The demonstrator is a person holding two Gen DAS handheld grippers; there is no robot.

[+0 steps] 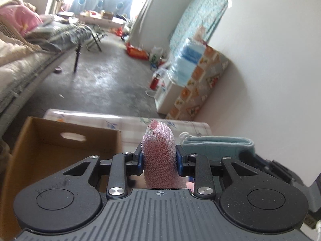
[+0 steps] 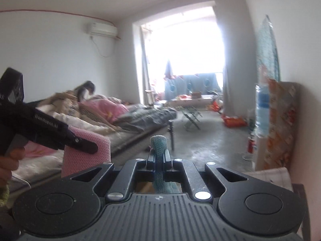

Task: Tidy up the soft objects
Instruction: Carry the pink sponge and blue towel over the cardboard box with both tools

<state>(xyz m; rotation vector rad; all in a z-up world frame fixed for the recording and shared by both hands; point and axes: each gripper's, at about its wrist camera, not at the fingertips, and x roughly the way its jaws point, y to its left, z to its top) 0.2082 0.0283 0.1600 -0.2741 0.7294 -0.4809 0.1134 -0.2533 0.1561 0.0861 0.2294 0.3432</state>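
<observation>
We see a bed (image 2: 140, 120) heaped with pink bedding (image 2: 104, 108) along the left wall, an air conditioner (image 2: 102, 30) mounted above, a folding stool (image 2: 190, 116) on the concrete floor (image 1: 112, 80), and a water jug (image 1: 188, 62) beside the right wall.

Left tongs (image 1: 159, 157) clamp a pink knit cloth (image 1: 158, 152) beside an open cardboard box (image 1: 50, 140).
</observation>
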